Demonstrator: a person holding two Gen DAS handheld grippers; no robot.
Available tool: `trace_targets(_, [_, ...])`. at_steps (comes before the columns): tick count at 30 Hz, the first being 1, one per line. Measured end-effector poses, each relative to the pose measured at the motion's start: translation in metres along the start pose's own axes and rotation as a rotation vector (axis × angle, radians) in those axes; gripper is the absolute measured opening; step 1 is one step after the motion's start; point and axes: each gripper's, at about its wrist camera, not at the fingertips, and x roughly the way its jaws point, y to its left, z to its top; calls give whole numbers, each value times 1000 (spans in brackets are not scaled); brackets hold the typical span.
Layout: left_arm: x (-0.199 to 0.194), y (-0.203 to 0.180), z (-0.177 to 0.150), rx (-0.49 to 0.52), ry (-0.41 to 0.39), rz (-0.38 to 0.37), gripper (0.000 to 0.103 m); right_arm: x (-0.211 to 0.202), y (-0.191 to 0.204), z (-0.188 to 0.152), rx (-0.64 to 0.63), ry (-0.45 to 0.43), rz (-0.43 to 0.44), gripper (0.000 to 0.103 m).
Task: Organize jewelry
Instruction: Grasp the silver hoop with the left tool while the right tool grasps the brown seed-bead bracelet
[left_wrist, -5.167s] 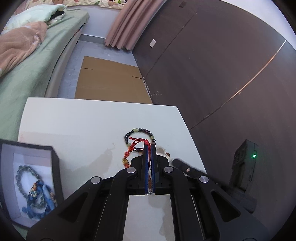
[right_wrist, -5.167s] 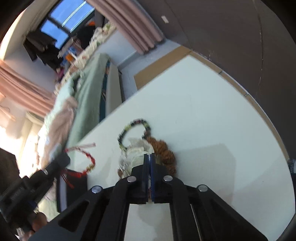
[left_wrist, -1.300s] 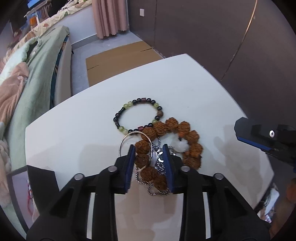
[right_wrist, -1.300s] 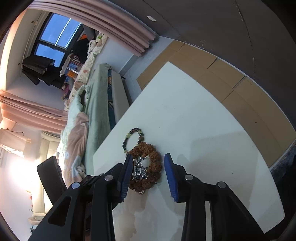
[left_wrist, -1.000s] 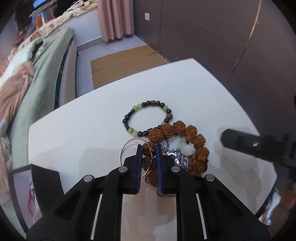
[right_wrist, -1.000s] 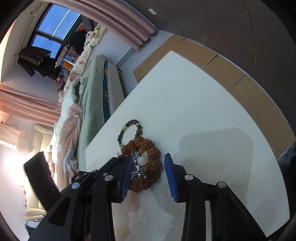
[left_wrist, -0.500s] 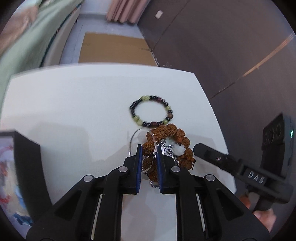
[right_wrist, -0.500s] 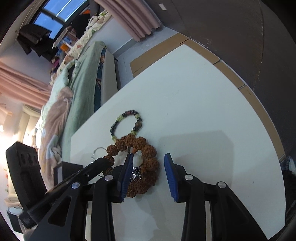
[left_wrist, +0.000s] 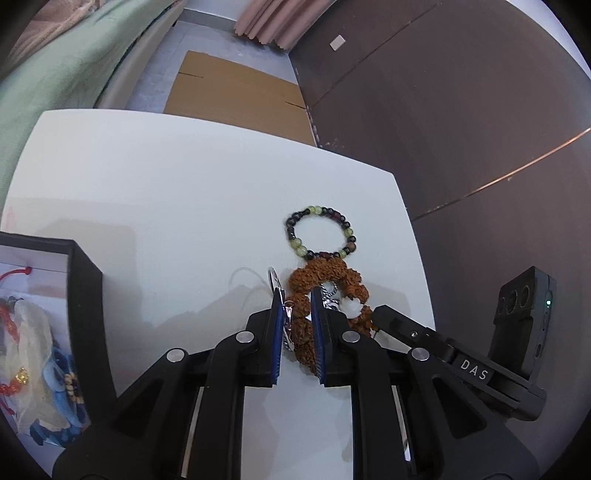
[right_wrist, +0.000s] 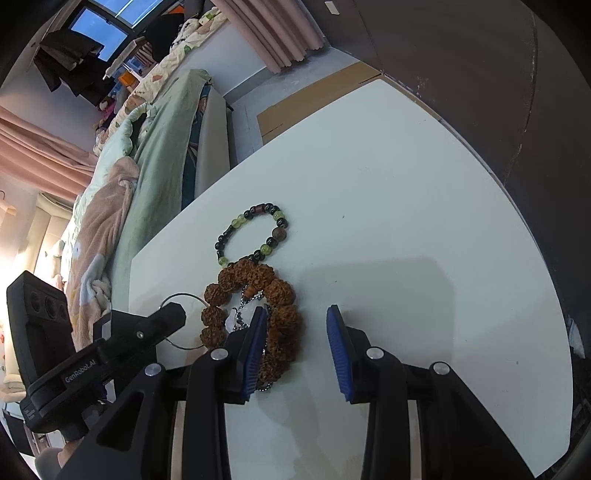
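A brown rough-bead bracelet (left_wrist: 325, 273) lies on the white table (left_wrist: 177, 192), with a silver chain and a white stone in its middle. A bracelet of black and green beads (left_wrist: 320, 232) touches its far side. My left gripper (left_wrist: 297, 306) is shut on the near beads of the brown bracelet; a thin silver ring (left_wrist: 274, 277) stands by its left finger. In the right wrist view the brown bracelet (right_wrist: 255, 295) lies by my open right gripper (right_wrist: 297, 325), whose left finger rests against it. The left gripper (right_wrist: 162, 321) shows there too.
A black jewelry box (left_wrist: 86, 295) with a white lining stands at the near left and holds blue, red and pale bracelets. A dark wall panel (left_wrist: 461, 129) runs along the table's right edge. A bed (right_wrist: 122, 184) and flat cardboard (left_wrist: 236, 88) lie beyond the table.
My left gripper has closed on the brown bracelet's near beads and swung left, bringing the jewelry box into view. My right gripper has come lower and closer to the bracelets, still open.
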Motion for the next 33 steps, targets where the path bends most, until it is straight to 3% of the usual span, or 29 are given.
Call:
trace_targets(2, [0, 0, 1, 4, 3, 8, 6, 1, 1, 1, -2, 0, -5, 33])
trace_targets(15, [-19, -20, -1, 84, -84, 69, 6, 15, 13, 9, -31, 18, -42, 27])
trace_targets(18, [-23, -22, -1, 96, -98, 81, 6, 18, 33, 3, -131, 20, -130, 27])
trace_targets(20, [-27, -21, 0, 96, -107, 86, 6, 18, 35, 2, -136, 16, -143, 27])
trace_targets(21, [-30, -19, 0, 94, -110, 88, 6, 18, 33, 3, -129, 16, -145, 21])
trace_targets(24, [-38, -14, -4, 80, -119, 87, 6, 14, 25, 5, -82, 27, -81, 18])
trace_targets(33, [-80, -1, -16, 70, -183, 71, 6, -39, 38, 1, -38, -117, 192, 17])
